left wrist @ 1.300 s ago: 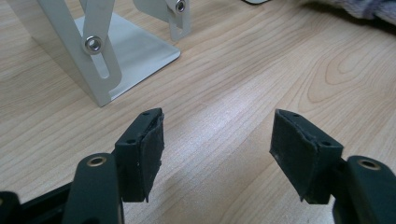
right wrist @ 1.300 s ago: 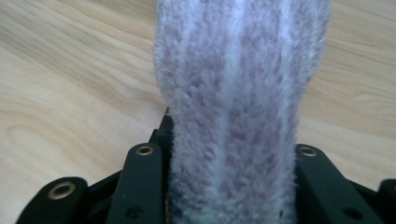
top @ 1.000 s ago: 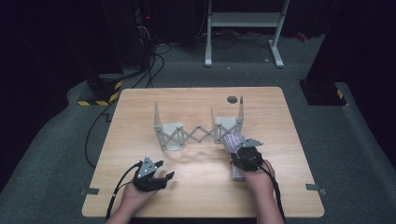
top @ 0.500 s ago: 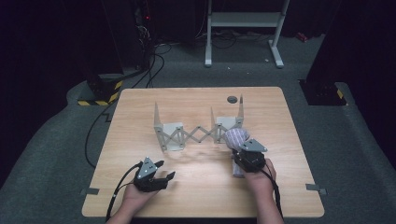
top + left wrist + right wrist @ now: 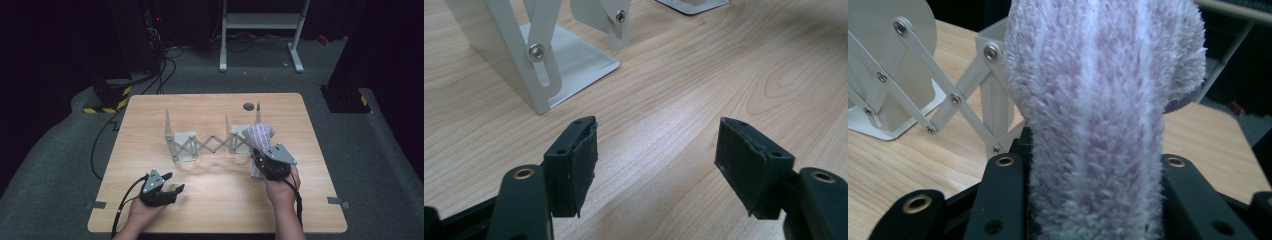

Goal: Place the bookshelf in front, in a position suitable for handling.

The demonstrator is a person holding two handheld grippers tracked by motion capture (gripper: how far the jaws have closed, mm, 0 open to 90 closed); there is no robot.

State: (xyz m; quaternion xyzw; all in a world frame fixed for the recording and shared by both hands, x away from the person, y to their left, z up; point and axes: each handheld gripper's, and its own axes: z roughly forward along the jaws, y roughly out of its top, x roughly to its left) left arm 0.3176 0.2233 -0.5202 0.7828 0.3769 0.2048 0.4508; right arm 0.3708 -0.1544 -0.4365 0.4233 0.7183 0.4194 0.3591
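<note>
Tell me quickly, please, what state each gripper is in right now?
Left gripper: open, nothing between its jaws, low over the table.
Right gripper: shut on the fuzzy lilac striped sock, held beside the folding rack.

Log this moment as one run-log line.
right gripper: shut on fuzzy lilac sock, beside rack | left gripper: open, empty, over table

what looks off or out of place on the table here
Nothing stands out. The folding rack stands upright on the table, the fuzzy sock is clamped in the right gripper, and the left gripper rests open, holding nothing.
</note>
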